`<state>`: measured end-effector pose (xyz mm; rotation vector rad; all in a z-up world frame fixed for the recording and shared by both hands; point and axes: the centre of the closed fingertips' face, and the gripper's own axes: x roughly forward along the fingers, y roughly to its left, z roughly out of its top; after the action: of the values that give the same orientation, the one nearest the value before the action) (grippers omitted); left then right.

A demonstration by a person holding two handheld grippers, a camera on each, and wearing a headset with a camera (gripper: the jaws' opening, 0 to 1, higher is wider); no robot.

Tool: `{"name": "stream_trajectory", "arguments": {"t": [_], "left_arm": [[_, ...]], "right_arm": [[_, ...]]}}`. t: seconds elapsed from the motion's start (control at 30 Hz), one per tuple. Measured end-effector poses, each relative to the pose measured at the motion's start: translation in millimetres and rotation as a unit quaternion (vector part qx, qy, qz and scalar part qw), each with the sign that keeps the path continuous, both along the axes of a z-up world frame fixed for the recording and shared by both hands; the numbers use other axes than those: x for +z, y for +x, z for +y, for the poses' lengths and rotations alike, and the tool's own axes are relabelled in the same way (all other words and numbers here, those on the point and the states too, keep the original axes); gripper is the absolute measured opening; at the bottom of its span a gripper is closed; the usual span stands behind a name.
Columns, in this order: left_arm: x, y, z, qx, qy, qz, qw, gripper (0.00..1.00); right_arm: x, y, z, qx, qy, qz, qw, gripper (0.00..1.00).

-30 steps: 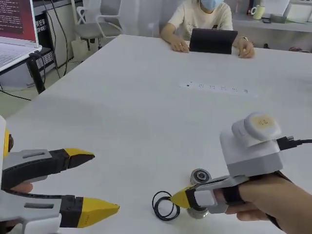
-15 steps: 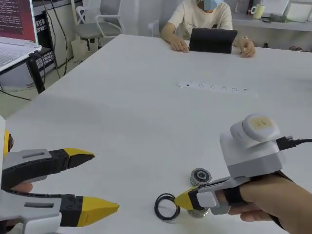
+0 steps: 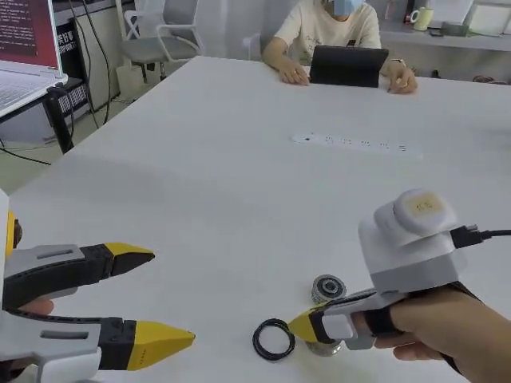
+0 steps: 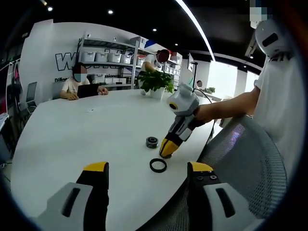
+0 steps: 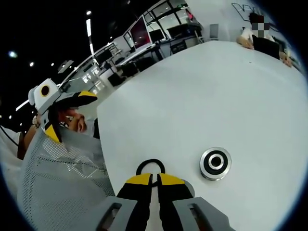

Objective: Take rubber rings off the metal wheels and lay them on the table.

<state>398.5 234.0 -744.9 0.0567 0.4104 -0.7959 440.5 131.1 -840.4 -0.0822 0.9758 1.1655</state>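
Finds right gripper (image 3: 295,325) fingers pressed together, clamping nothing. Places rubber ring (image 3: 273,339) flat on the table (image 3: 239,175), just beyond those fingertips; cannot tell whether touching. Notes metal wheel (image 3: 328,287) just beside the same fingers, apart from the ring. Records left gripper (image 3: 170,297) fingers spread apart, empty, ring well off.

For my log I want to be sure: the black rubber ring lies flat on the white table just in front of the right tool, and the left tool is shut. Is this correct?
Not quite: the left tool is open, its yellow tips wide apart in the head view. The rubber ring does lie flat on the table just in front of the right tool.
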Motion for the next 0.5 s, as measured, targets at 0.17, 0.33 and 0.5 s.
{"name": "stream_trajectory", "arguments": {"t": [0.17,0.33,0.5], "left_arm": [[-0.2,0.1,-0.1,0.001,-0.001,0.001,1.0000,0.63],[-0.3,0.1,0.0,0.001,-0.001,0.001,1.0000,0.63],[-0.7,0.0,0.3,0.002,-0.002,0.002,1.0000,0.64]], "right_arm": [[-0.3,0.6,0.0,0.007,-0.005,-0.011,0.9999,0.02],[0.6,1.5,-0.4,0.008,-0.005,-0.013,0.9999,0.02],[4.7,4.3,-1.3,0.005,-0.002,-0.018,0.9998,0.02]]}}
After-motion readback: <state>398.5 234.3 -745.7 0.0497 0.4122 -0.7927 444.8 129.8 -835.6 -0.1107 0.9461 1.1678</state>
